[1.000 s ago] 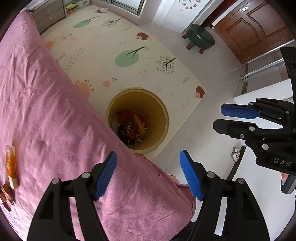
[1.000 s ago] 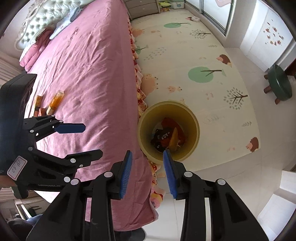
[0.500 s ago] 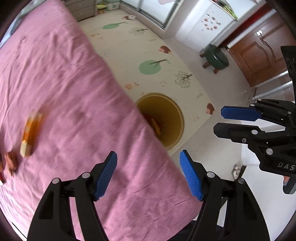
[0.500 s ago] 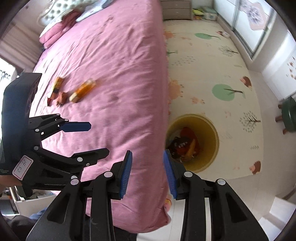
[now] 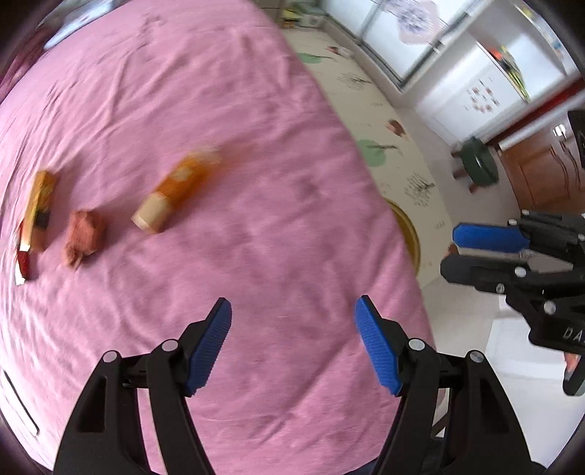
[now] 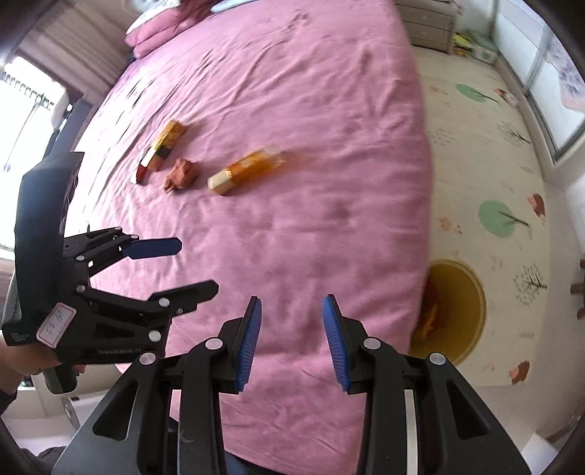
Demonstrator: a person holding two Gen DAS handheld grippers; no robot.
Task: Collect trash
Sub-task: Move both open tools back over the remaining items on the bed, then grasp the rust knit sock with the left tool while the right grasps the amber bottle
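Note:
On the pink bed lie an orange bottle with a pale cap, a crumpled reddish wad and a yellow carton with a small red piece at its end. My left gripper hovers open over bare sheet, short of the bottle. My right gripper is open more narrowly, with nothing between its pads, above the bed near its edge. The right wrist view shows the same bottle, wad and carton. The yellow bin stands on the floor beside the bed and holds trash.
A patterned play mat covers the floor beyond the bed. A green stool stands near a wooden door. Pillows lie at the head of the bed, and a dresser stands past it.
Both grippers have swung from above the yellow bin to over the bed, and the bottle, wad and carton now sit nearer in view. Neither jaw gap has changed.

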